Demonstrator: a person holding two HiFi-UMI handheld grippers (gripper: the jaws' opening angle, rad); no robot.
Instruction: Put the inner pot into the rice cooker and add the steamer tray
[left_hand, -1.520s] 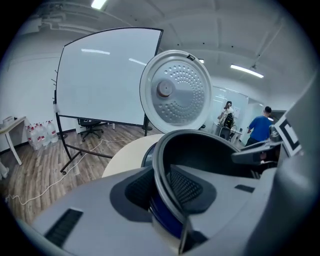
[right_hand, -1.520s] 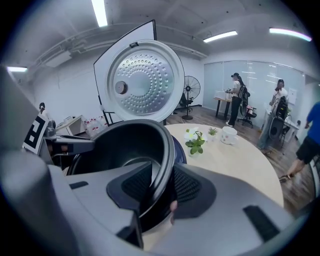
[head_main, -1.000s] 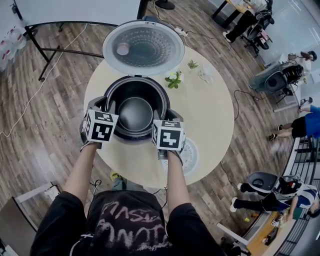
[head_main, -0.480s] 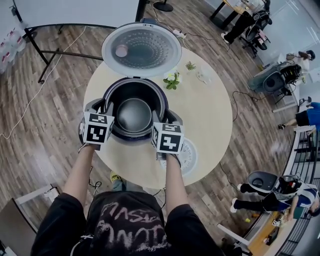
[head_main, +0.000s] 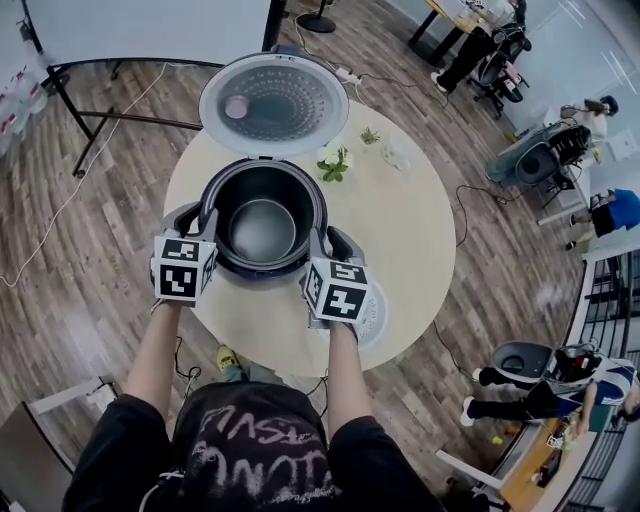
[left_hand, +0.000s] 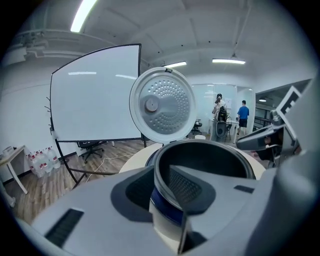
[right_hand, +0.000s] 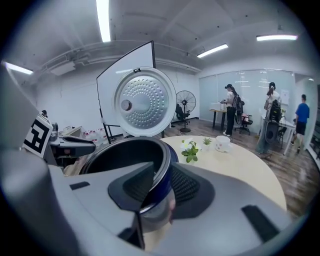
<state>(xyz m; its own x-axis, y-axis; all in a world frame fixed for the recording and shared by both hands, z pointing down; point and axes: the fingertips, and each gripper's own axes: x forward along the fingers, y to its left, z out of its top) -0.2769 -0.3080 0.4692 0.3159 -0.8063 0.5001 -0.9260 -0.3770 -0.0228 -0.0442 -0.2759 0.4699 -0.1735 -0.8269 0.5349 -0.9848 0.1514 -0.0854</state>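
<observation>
The dark inner pot (head_main: 262, 228) stands in the rice cooker (head_main: 262, 272) on the round table, below the raised lid (head_main: 272, 105). How deep the pot sits I cannot tell. My left gripper (head_main: 205, 225) straddles the pot's left rim (left_hand: 165, 165), one finger inside and one outside, jaws closing with the pads on the wall. On the right rim (right_hand: 162, 165) my right gripper (head_main: 325, 240) does the same. The white perforated steamer tray (head_main: 378, 318) lies flat on the table, partly hidden behind the right gripper.
A small plant (head_main: 332, 163), a second tiny plant (head_main: 370, 135) and a white cup (head_main: 393, 155) stand on the table (head_main: 410, 230) right of the lid. A whiteboard frame (head_main: 100, 90) is on the left, with people and chairs further off on the right.
Both marker cubes have slid a little toward me in the head view. Each gripper's fingers have closed in on the pot's rim.
</observation>
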